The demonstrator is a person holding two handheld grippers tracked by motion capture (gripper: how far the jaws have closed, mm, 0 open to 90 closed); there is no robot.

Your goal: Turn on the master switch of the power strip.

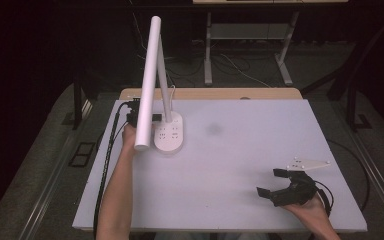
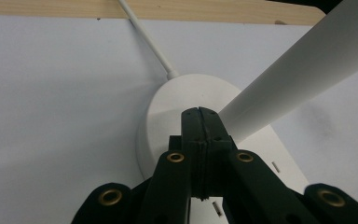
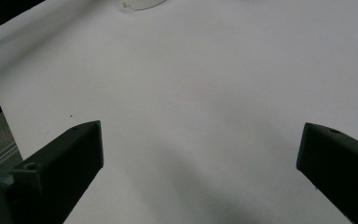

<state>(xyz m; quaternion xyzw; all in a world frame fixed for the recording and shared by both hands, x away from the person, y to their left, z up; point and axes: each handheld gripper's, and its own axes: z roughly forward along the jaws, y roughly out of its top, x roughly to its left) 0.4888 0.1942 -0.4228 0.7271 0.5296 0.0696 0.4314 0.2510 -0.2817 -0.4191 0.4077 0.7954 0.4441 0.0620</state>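
Observation:
A white desk lamp stands at the left of the white table. Its oval base carries several small button marks, a thin stem rises from it, and its long tube head slants forward over the table. My left gripper is partly hidden behind the tube, with its tips at the base's left edge. In the left gripper view its jaws are pressed together with nothing between them, hovering over the base beside the tube. My right gripper rests open at the front right, over bare table.
The lamp's white cord runs back over the wooden table edge. A faint dark smudge marks the table's middle. A black cable runs along the left edge. Desk legs and floor cables lie beyond.

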